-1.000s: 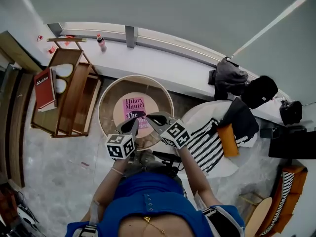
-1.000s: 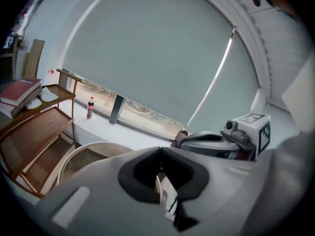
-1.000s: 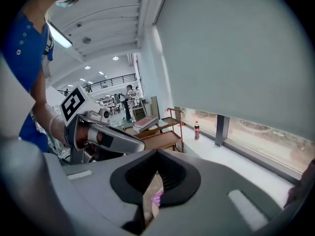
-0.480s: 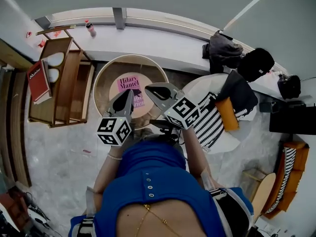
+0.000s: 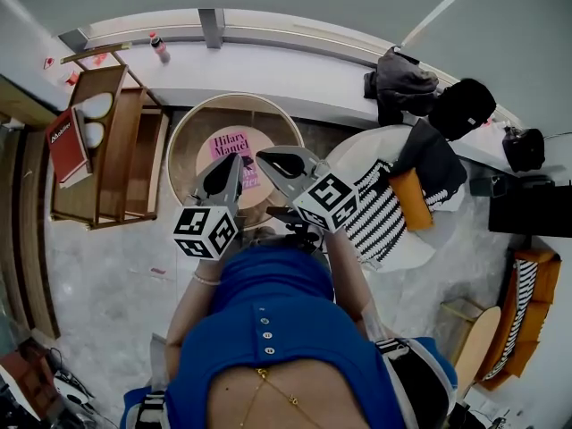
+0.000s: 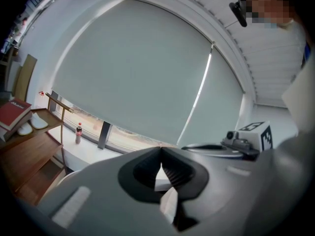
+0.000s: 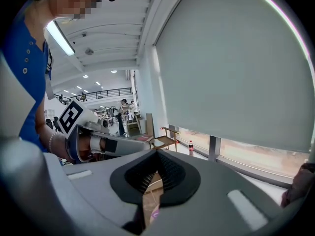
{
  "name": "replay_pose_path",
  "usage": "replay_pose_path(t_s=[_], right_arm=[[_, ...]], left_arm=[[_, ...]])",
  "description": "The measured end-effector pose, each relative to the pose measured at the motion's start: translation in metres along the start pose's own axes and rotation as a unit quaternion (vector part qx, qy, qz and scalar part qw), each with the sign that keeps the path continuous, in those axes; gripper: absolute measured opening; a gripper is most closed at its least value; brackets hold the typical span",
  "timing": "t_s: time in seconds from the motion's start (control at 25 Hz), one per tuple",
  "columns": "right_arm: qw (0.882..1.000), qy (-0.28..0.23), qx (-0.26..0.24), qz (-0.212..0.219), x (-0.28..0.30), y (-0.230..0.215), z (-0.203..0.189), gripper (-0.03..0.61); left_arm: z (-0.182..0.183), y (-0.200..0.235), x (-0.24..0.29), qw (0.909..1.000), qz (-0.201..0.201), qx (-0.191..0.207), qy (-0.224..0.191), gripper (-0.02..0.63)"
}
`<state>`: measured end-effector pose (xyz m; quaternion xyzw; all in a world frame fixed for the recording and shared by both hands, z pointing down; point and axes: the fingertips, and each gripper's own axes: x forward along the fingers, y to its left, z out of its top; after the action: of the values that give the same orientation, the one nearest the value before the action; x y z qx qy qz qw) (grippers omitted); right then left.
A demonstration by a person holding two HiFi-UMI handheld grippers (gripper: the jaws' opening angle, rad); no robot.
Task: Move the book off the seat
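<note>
Pink book (image 5: 231, 144): lying flat, cover up, on the round wood seat (image 5: 189, 155). Not off it yet.
Left gripper (image 5: 225, 166): jaws clenched, nothing in them, hanging over the book's near edge.
Right gripper (image 5: 273, 161): same deal, jaws pinched together, empty, just beside the left one.
Risk 1: flat book = no edge to bite. Imo closed jaws would just shove it around or scuff the cover.
Risk 2: pinch only the cover and it prob flops open and slips out.
Risk 3: seat looks to have a raised rim, so sliding the book could jam there.
Around: wooden rack (image 5: 125, 150) on the left w/ a red book (image 5: 65, 146), bottle (image 5: 159, 47) on the sill, striped cushion (image 5: 380, 217) on a white chair at right.
In the way: nothing on the book itself. Rack and chair sit near both sides of the seat, so the drop spot needs picking.
</note>
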<state>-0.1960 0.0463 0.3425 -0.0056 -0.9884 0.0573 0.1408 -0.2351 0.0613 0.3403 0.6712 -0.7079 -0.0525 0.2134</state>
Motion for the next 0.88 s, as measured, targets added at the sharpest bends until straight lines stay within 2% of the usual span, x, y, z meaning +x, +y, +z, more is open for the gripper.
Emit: replay_pose_path(t_s=[0.56, 0.88], right_arm=[[1.0, -0.005, 0.005, 0.011, 0.0084, 0.007, 0.0005, 0.0], [1.0, -0.008, 0.009, 0.009, 0.0078, 0.0091, 0.0005, 0.0]], left_arm=[[-0.0009, 0.0006, -0.0037, 0.9997, 0.007, 0.025, 0.002, 0.002], [-0.0038, 0.003, -0.0069, 0.9998, 0.007, 0.02, 0.004, 0.002]])
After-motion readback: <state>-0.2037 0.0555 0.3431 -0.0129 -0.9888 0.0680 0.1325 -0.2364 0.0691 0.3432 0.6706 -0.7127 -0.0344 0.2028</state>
